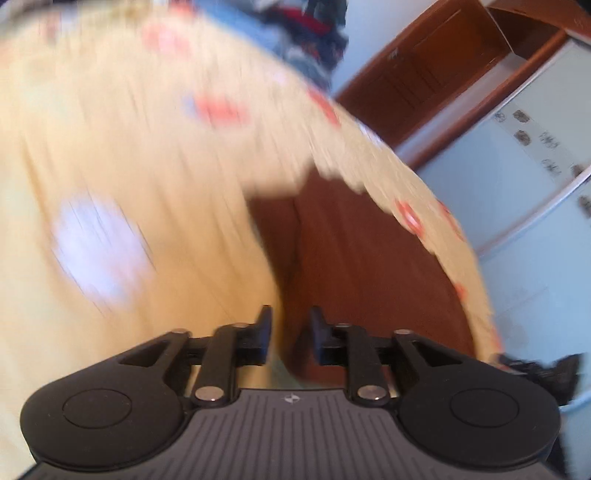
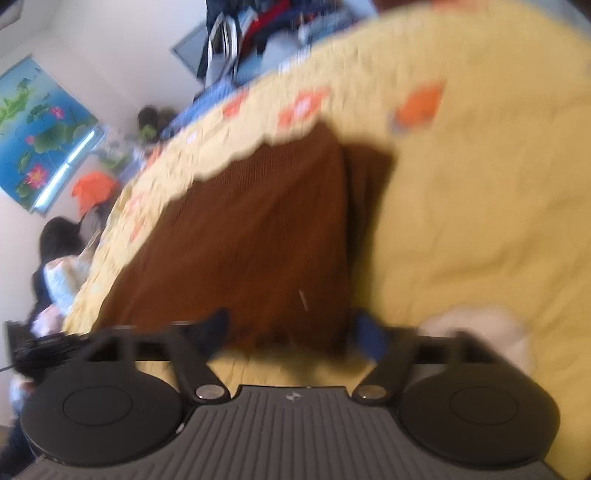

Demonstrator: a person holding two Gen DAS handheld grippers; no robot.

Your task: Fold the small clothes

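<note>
A brown ribbed garment point(image 2: 240, 236) lies on a yellow quilt point(image 2: 480, 184) with orange flower prints. It also shows in the left wrist view point(image 1: 362, 258), blurred. My left gripper point(image 1: 290, 332) hovers over the garment's near edge, its jaws close together with a narrow gap and nothing clearly between them. My right gripper point(image 2: 291, 332) is open wide, its fingers either side of the garment's near edge, just above the cloth.
A pile of mixed clothes point(image 2: 266, 33) lies at the bed's far end. A seated person point(image 2: 59, 266) is at the left beside the bed. A wooden wardrobe point(image 1: 461, 62) stands past the bed's edge. A white cloth point(image 2: 487, 332) lies near the right finger.
</note>
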